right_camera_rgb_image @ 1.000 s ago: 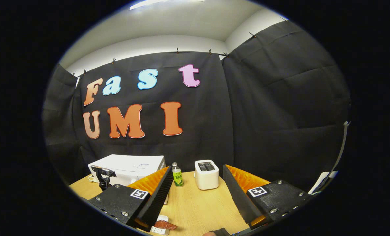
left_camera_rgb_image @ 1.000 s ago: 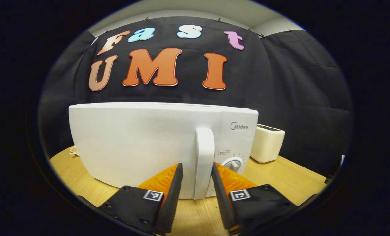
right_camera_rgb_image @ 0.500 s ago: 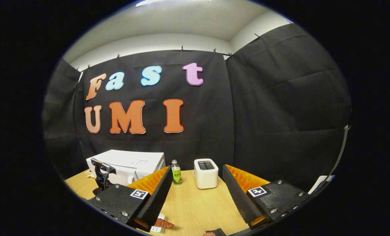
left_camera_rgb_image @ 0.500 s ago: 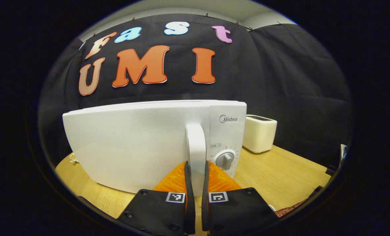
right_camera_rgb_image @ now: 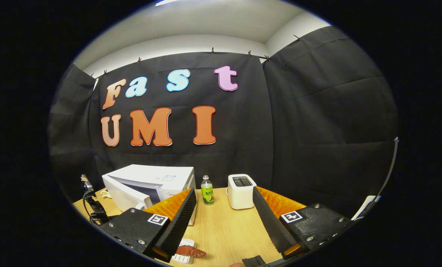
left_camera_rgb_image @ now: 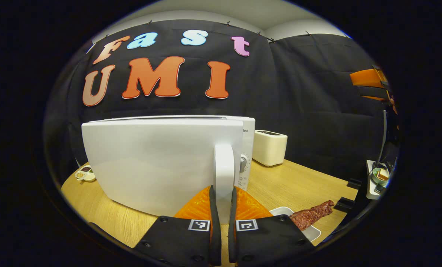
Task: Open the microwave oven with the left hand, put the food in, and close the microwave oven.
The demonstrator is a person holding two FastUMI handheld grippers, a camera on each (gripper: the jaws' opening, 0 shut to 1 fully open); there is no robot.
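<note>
Since a second ago the microwave door (left_camera_rgb_image: pixel 157 163) has swung partly away from the microwave (right_camera_rgb_image: pixel 157 178), drawn by the left gripper (left_camera_rgb_image: pixel 221 193), whose fingers now pinch the door handle (left_camera_rgb_image: pixel 224 174). Wide apart and holding nothing, the right gripper (right_camera_rgb_image: pixel 224 207) hovers above the table (right_camera_rgb_image: pixel 224 230). What looks like reddish food (left_camera_rgb_image: pixel 311 215) lies on a white tray (left_camera_rgb_image: pixel 310 231) near the toaster (right_camera_rgb_image: pixel 241 191).

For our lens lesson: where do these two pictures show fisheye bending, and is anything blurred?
Left gripper view: the microwave door bulges, its edges curved. Right gripper view: the wall's top edge arches, while the bottle and toaster look small yet sharp. No motion blur in either.
</note>
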